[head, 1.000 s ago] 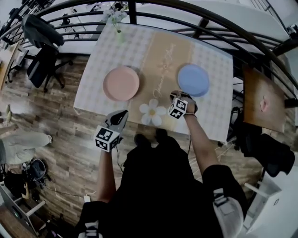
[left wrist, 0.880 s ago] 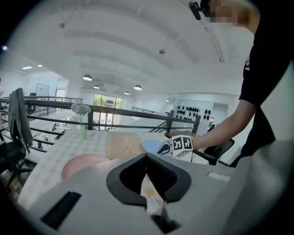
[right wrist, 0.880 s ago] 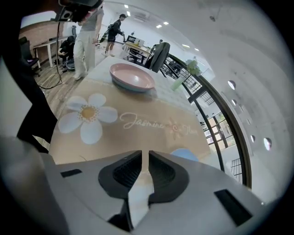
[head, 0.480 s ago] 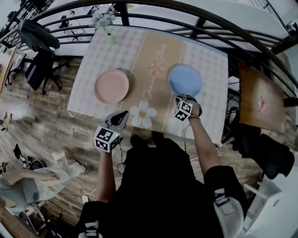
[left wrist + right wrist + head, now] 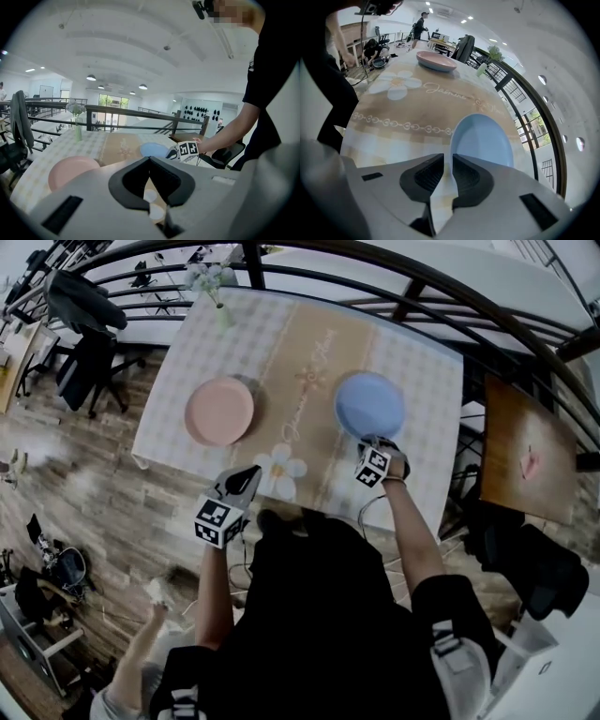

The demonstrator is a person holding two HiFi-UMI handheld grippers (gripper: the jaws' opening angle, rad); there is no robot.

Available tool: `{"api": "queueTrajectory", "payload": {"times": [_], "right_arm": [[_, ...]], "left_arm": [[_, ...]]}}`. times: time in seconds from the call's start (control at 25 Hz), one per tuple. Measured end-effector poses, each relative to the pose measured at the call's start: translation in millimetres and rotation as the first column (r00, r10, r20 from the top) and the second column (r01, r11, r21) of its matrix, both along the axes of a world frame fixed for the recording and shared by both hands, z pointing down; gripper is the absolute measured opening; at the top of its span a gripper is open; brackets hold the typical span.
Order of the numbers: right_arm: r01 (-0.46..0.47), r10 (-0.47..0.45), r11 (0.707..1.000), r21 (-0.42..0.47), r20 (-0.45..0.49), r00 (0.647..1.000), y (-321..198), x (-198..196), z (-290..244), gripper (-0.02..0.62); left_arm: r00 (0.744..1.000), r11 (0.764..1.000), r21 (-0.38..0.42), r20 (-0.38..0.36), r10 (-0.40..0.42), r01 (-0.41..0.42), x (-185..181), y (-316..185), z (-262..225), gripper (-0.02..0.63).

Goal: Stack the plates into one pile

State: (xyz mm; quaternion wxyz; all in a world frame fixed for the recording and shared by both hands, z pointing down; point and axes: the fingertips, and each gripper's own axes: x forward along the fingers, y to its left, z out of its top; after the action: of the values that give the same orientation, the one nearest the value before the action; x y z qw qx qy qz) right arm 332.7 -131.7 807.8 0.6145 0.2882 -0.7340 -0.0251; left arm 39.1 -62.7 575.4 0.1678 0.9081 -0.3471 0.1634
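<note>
Left gripper [image 5: 249, 472] near body, jaws together; right gripper [image 5: 372, 444] extended forward, jaws slightly apart, empty

1. Table [image 5: 431, 409]: covered with a checked cloth.
2. Beige runner [image 5: 309, 343]: lies along the table's middle and bears script and a white flower print [image 5: 283, 468] at the near end.
3. Vase [image 5: 222, 317]: holds flowers and stands at the far left corner.
4. Black railing [image 5: 251, 263]: curves behind the table.
5. Office chair [image 5: 84, 371]: stands left of the table on the wood floor [image 5: 84, 484], with a dark garment [image 5: 84, 301] draped on it.
6. Brown side table [image 5: 525, 456]: stands to the right.

Left plate [image 5: 219, 411], right plate [image 5: 369, 405], apart on table [image 5: 201, 345]
</note>
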Motion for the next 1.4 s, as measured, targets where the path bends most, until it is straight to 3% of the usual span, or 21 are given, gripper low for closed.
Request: {"api": "queueTrajectory", "payload": {"times": [0.6,1.16,1.4], "right_arm": [[0.086,-0.087,0.995,-0.047,-0.012,0.996,-11,3,22,0.04],[0.099,-0.097,0.994,-0.054,0.04,0.994,-9,4,26,0.015],[0.083,-0.082,0.996,-0.039,0.011,0.997,-12,0,25,0.011]], "left_arm": [[0.992,0.992,-0.026,0.036,-0.121,0.122,5,7,5,0.002],[0.99,0.99,-0.029,0.042,-0.135,0.136,24,9,7,0.002],[0.993,0.993,-0.041,0.048,-0.112,0.114,9,11,14,0.002]]}}
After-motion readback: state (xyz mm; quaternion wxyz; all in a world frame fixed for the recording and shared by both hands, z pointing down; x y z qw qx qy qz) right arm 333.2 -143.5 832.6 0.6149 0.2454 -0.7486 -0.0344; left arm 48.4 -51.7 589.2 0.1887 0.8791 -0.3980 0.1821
